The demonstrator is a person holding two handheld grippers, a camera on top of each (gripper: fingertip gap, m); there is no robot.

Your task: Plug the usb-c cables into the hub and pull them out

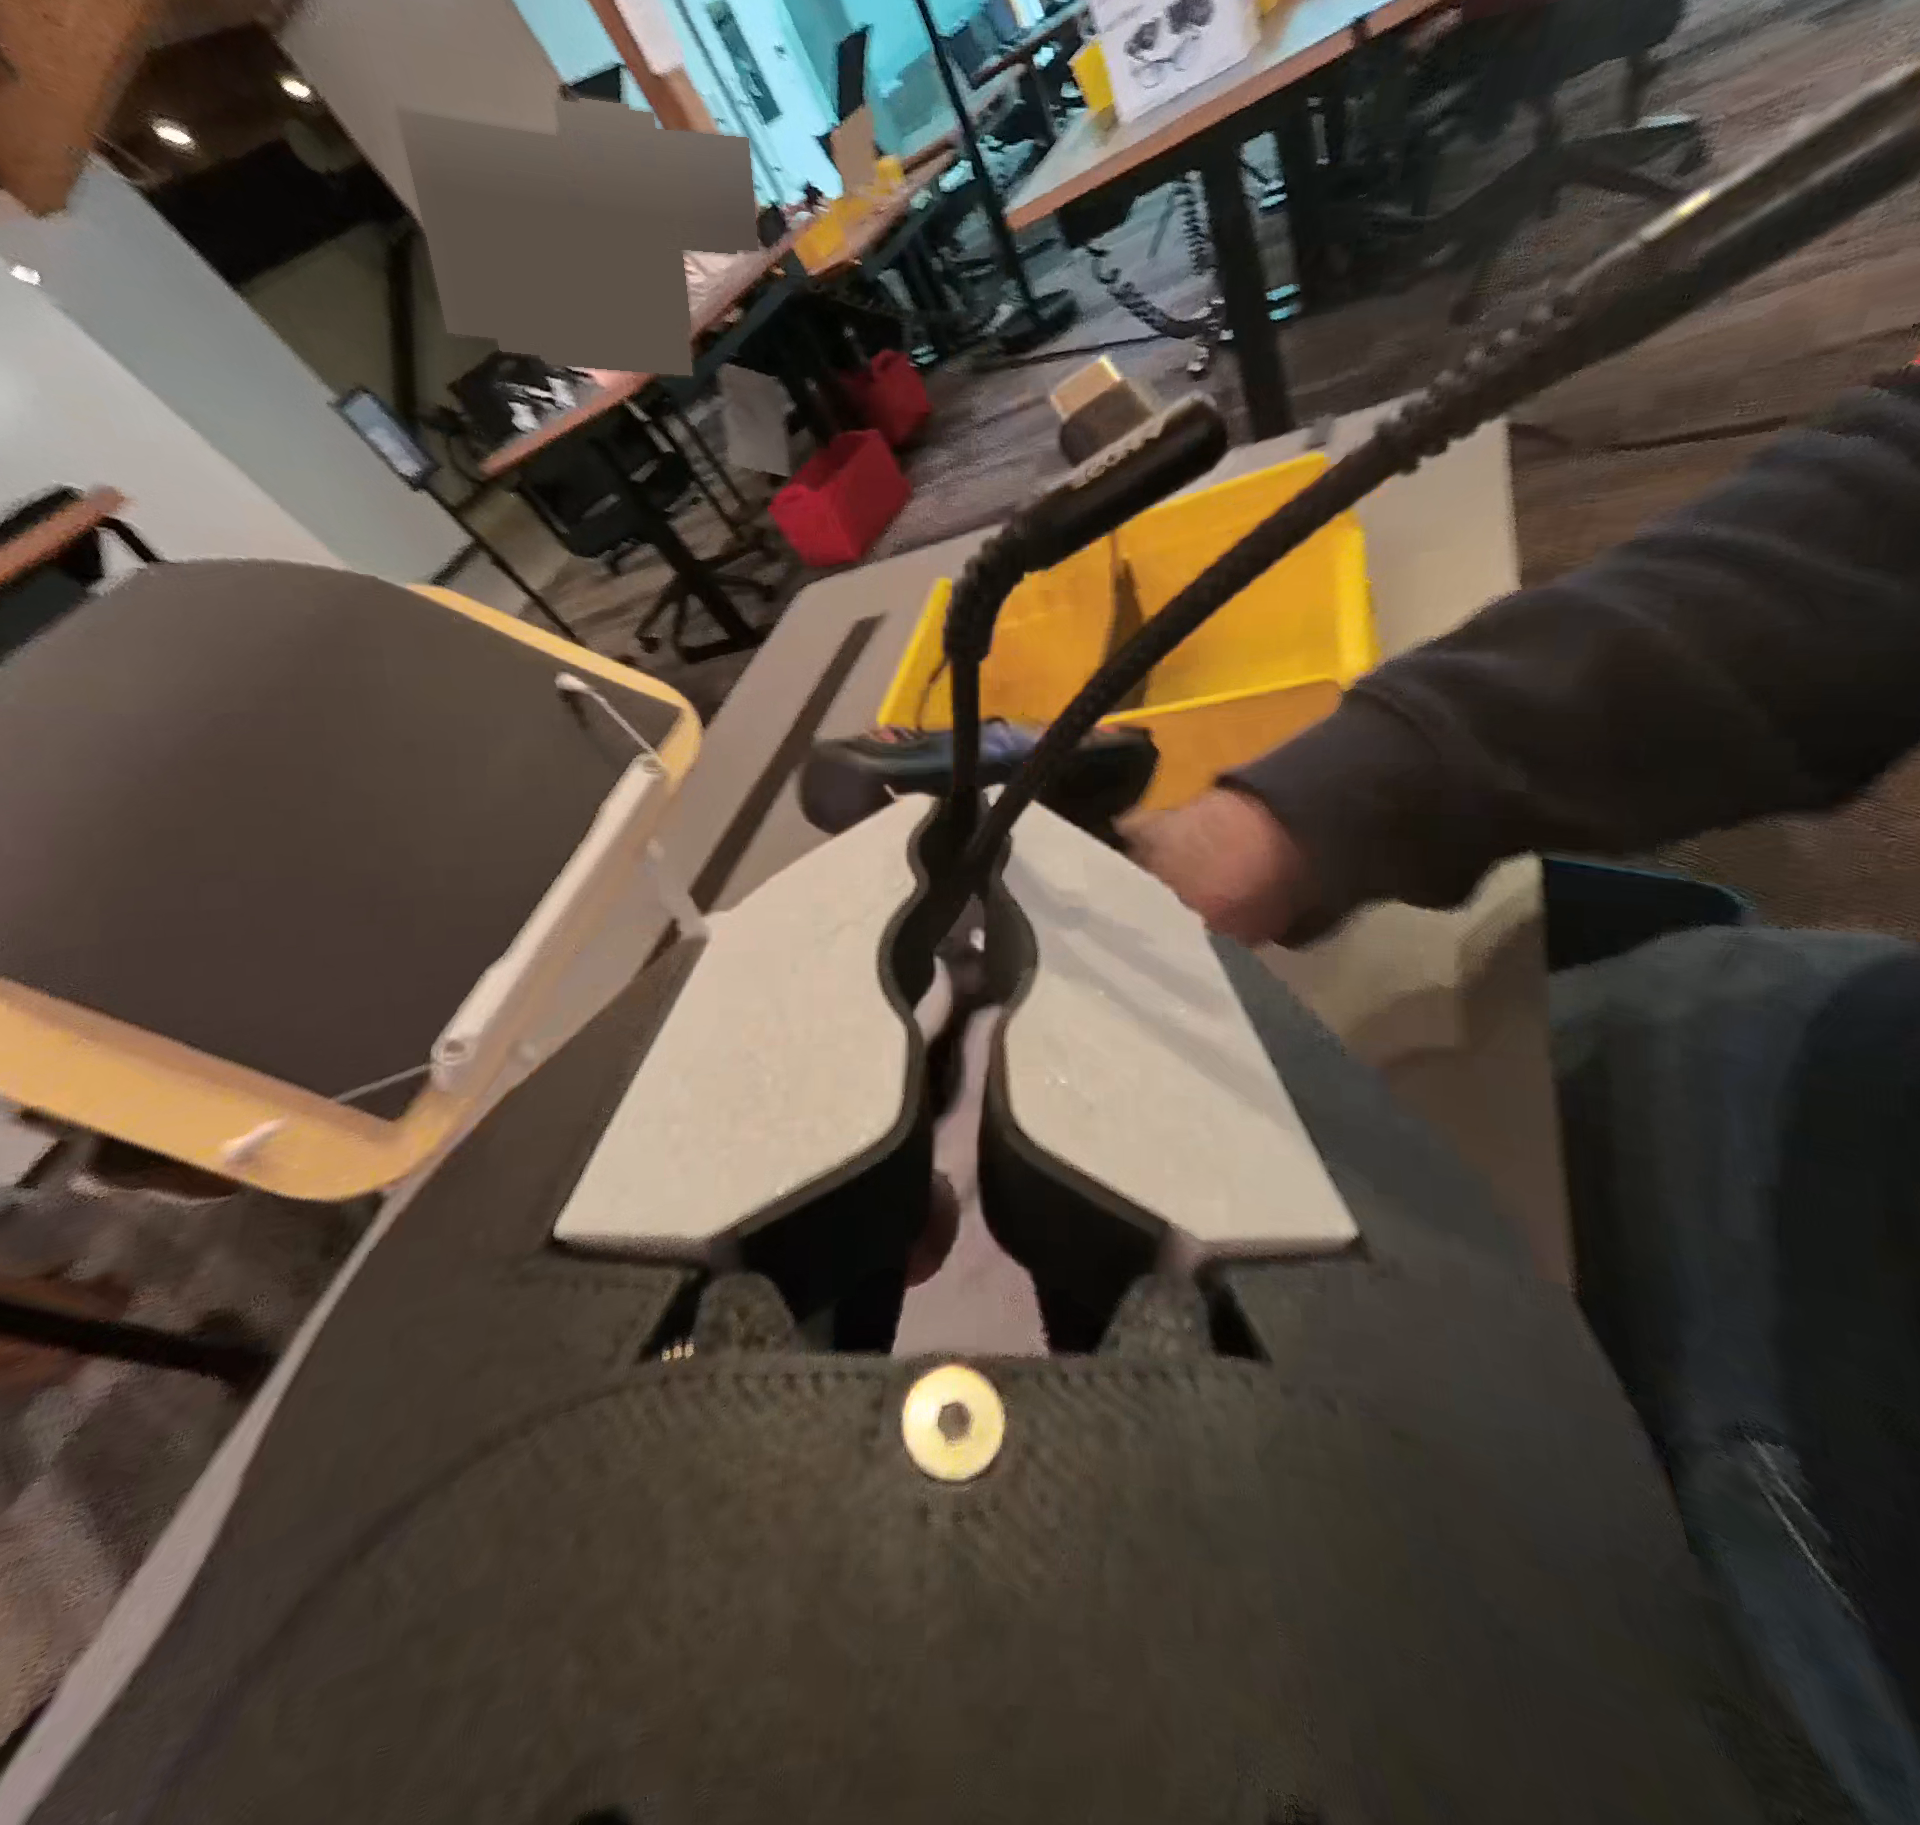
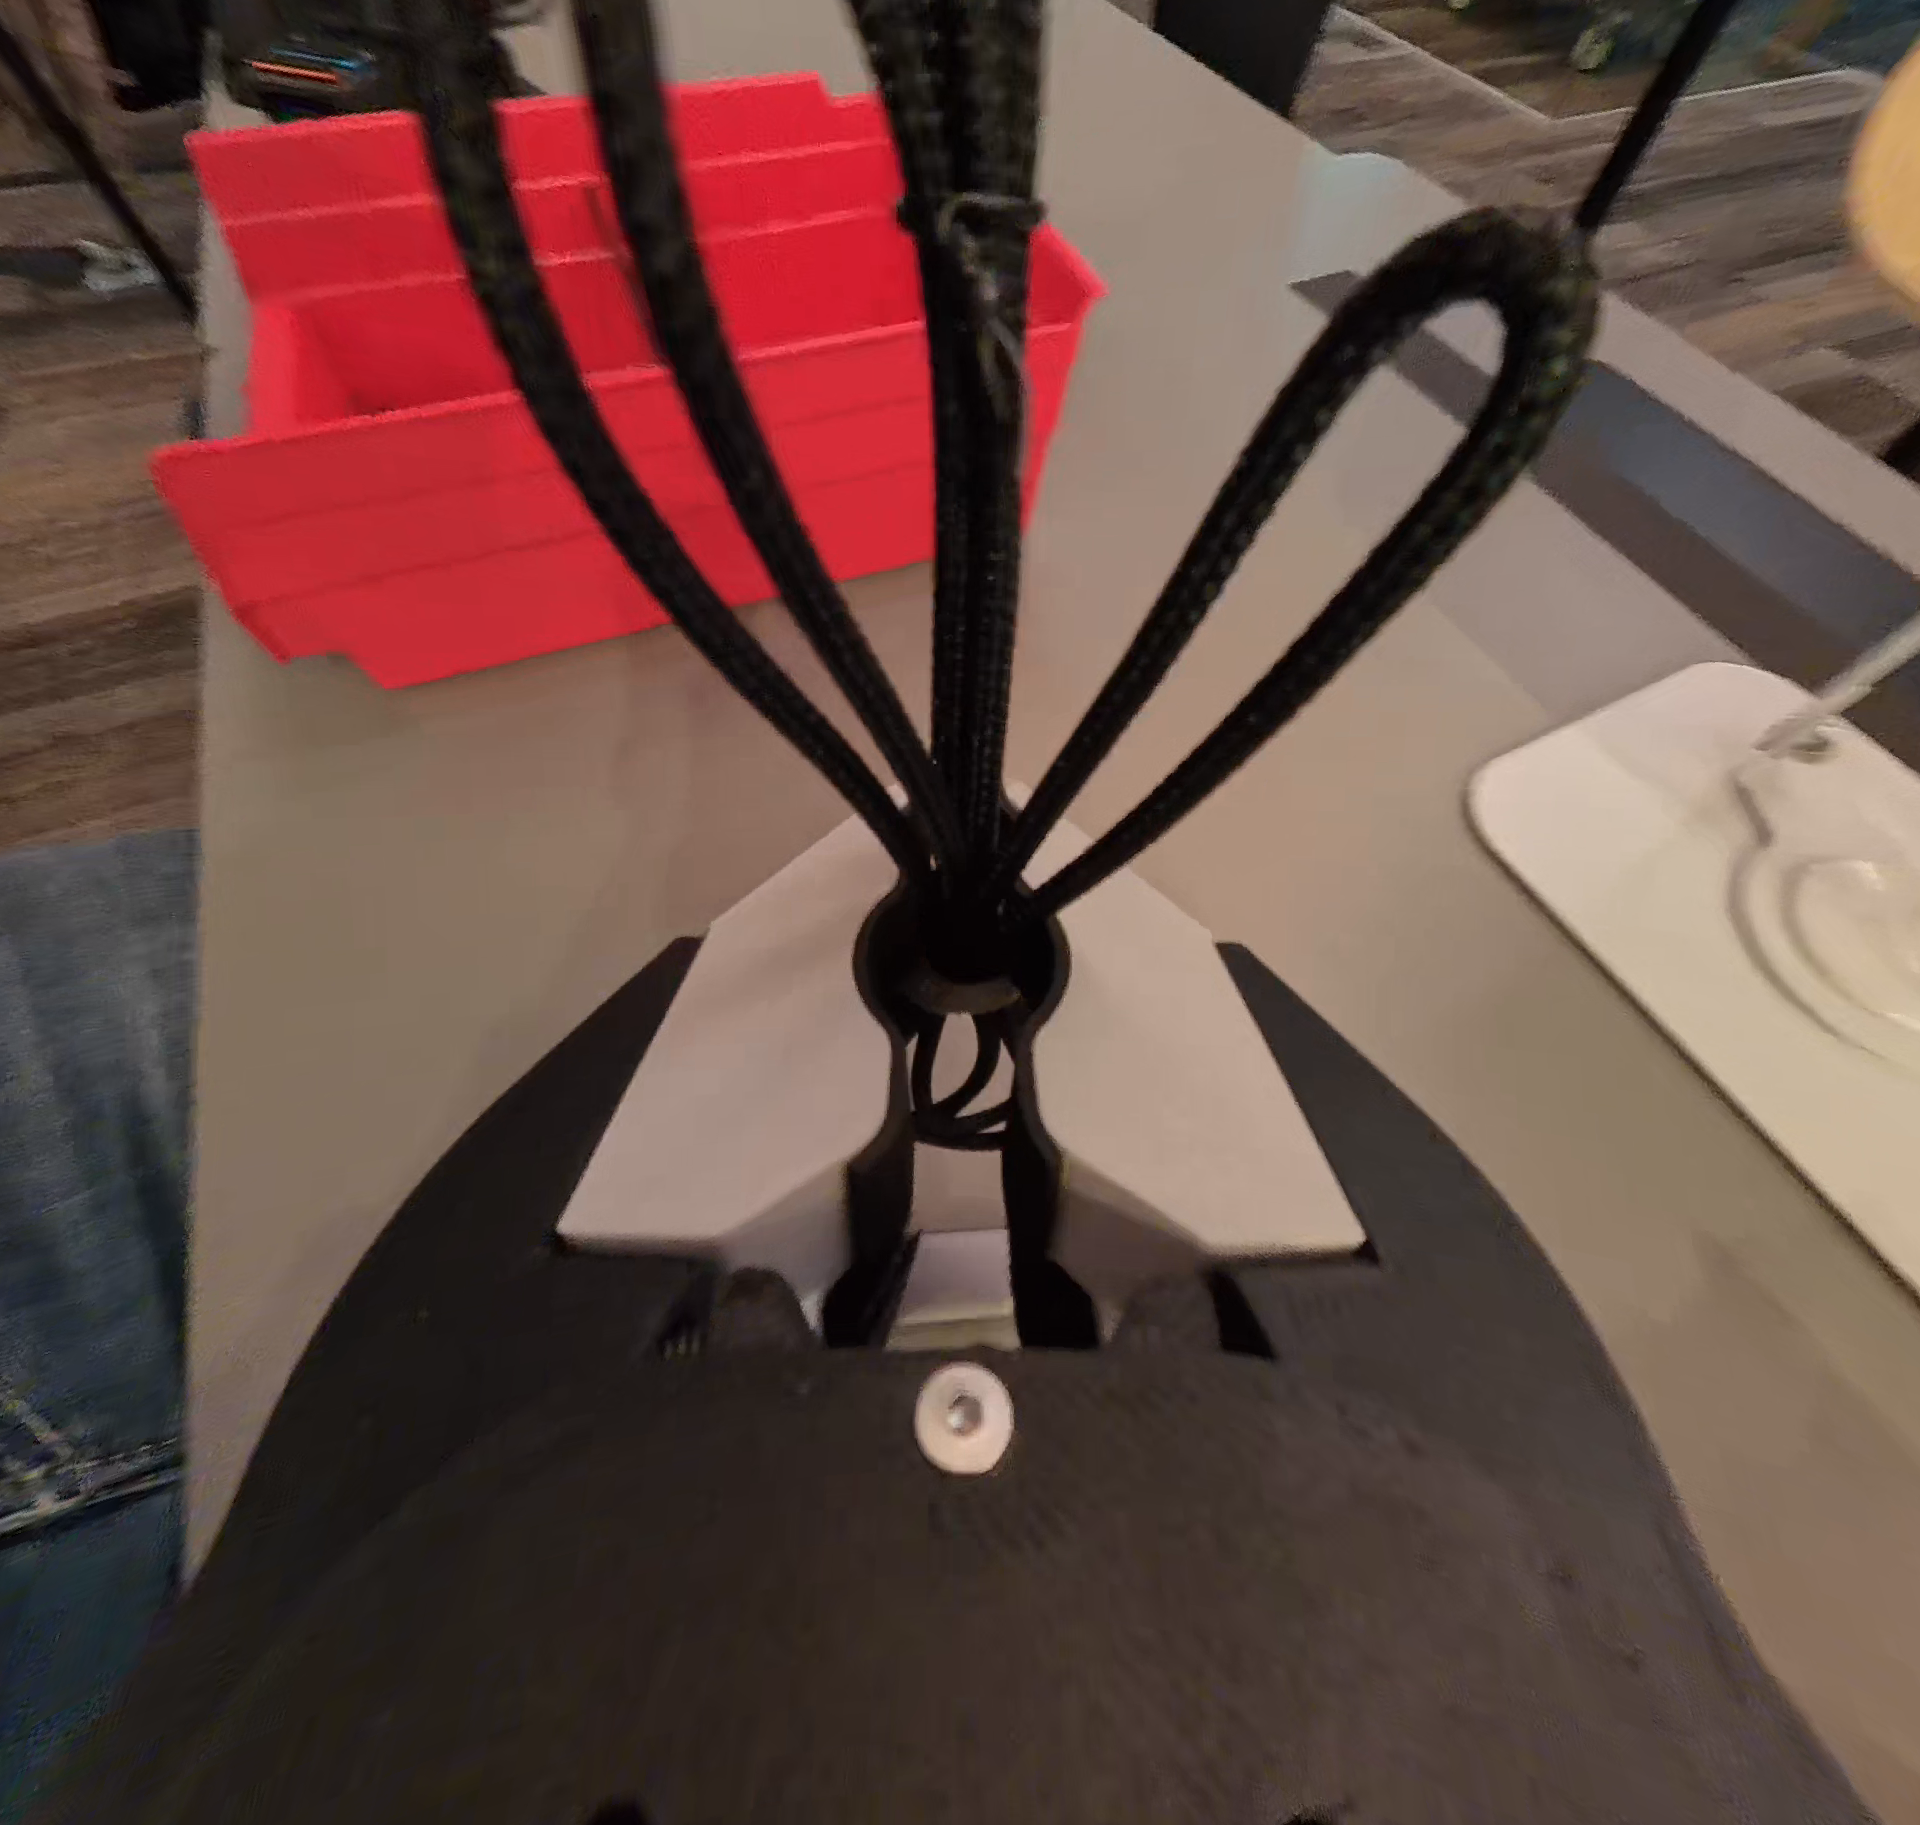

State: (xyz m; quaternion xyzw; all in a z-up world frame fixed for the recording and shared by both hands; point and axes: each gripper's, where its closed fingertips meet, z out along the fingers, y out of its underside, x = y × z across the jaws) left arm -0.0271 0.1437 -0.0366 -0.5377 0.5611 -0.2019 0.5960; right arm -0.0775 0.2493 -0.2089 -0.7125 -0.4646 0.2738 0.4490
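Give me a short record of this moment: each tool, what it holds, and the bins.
left tool: shut on black braided cable
right tool: shut on bundle of looped black cables
yellow bin: on grey table, beyond left tool
red bin: on table, behind the bundle
hub: cannot tell

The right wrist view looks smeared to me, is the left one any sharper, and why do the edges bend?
Right wrist view: the braided cables and red bin are motion-blurred. Left wrist view: the cable and yellow bin look only a little crisper, with soft edges. Both views use wide-angle lenses, so straight lines bow near the borders.
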